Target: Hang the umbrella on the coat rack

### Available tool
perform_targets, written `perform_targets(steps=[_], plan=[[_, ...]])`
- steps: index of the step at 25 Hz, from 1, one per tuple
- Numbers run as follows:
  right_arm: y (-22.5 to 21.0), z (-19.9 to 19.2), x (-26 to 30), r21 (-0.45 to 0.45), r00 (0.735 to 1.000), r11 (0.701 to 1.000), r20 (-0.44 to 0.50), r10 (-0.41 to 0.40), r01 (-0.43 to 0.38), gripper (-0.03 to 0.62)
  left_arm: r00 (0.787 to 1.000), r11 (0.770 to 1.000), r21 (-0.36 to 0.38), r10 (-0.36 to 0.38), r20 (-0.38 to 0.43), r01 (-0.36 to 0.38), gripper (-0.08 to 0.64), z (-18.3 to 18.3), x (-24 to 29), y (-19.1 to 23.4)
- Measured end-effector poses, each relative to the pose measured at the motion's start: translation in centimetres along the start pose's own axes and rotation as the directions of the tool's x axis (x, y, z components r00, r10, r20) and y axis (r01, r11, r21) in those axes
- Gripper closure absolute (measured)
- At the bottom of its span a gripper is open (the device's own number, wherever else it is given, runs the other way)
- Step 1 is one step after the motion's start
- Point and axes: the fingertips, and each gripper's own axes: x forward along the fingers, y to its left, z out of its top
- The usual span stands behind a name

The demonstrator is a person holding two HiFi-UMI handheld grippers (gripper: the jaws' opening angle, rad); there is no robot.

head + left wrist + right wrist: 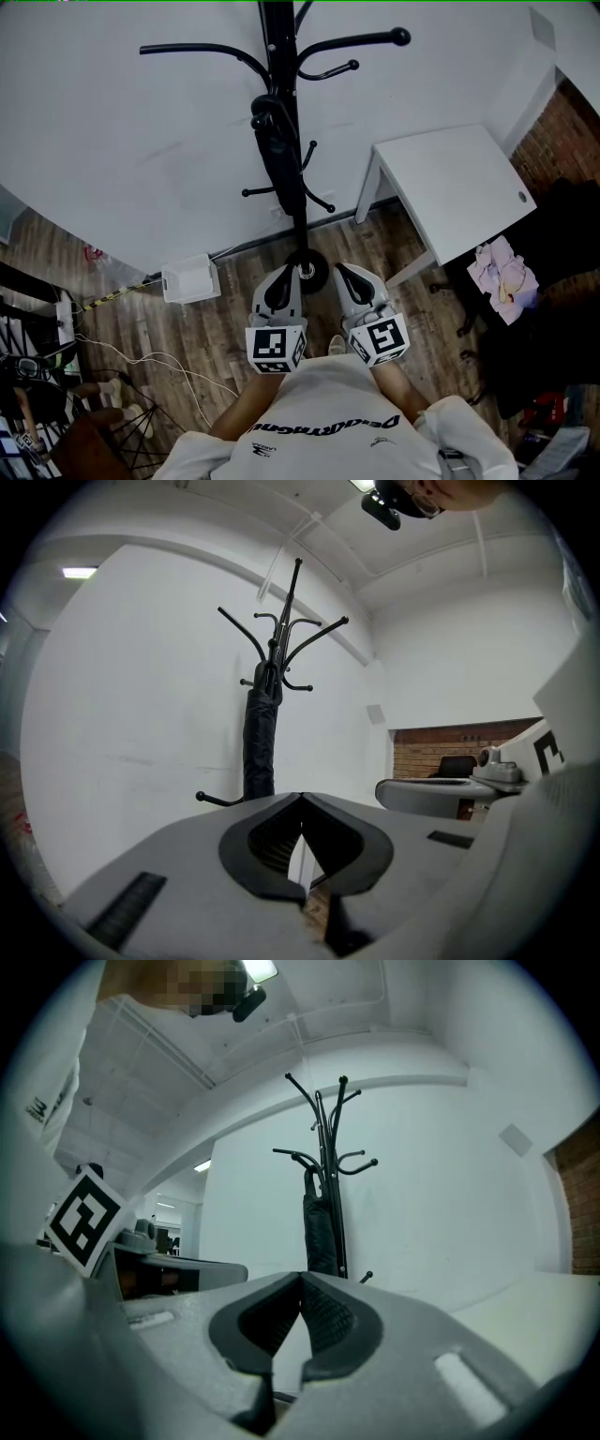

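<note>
A folded black umbrella [279, 155] hangs by its handle from the black coat rack [277, 47] against the white wall. The left gripper view shows the umbrella [259, 742] hanging along the coat rack [291, 639], and the right gripper view shows the umbrella [319, 1227] beside the rack's pole [330, 1166]. My left gripper [279, 278] and right gripper [352, 279] are held side by side near the rack's base [307, 269], well short of the umbrella. Both are shut with nothing between the jaws, as seen at the left gripper [302, 803] and the right gripper [302, 1283].
A white table [459, 187] stands right of the rack, with a dark chair and pale cloth [503, 267] beyond it. A white box [186, 278] and cables [159, 361] lie on the wooden floor at the left.
</note>
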Motion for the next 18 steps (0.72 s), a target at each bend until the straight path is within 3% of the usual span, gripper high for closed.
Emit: perform_targets(steps=[18], plan=[[-0.9, -0.2, 0.2, 0.008, 1.0, 1.0, -0.005, -0.01, 0.01, 0.595, 1.0, 1.0, 0.01, -0.014, -0.015, 0.014, 0.562, -1.4, 0.1, -1.2]])
